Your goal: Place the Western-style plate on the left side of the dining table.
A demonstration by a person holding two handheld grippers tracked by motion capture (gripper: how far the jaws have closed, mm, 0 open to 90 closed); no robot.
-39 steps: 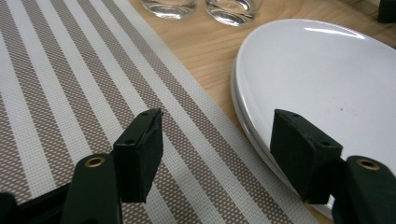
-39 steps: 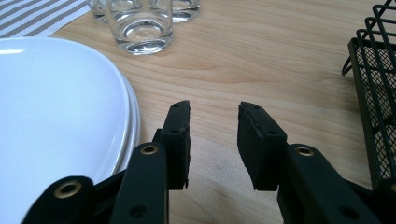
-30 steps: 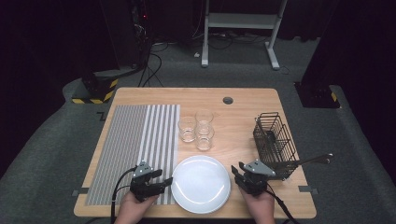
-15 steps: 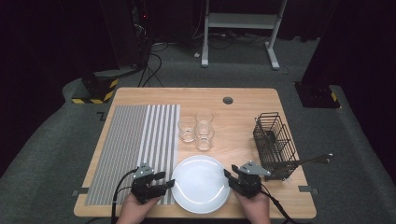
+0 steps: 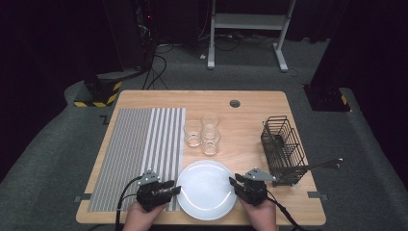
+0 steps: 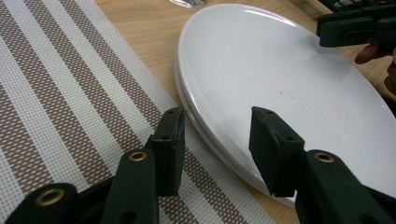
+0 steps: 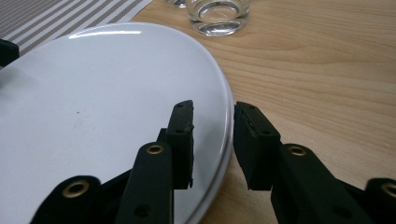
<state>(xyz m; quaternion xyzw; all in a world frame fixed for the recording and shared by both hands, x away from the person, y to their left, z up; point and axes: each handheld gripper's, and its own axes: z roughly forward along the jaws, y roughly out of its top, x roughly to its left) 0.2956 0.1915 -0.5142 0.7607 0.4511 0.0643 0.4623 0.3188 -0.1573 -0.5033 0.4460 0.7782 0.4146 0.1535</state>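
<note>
The white plate (image 5: pixel 206 189) lay between both grippers, left gripper (image 6: pixel 217 149) and right gripper (image 7: pixel 214 142); each one's fingers straddled its rim, just closing, not yet pressing.

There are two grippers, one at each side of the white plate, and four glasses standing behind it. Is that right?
Almost. The left gripper and the right gripper do sit at either side of the white plate, with its rim between their jaws. But the high view shows three glasses behind it, not four.
</note>
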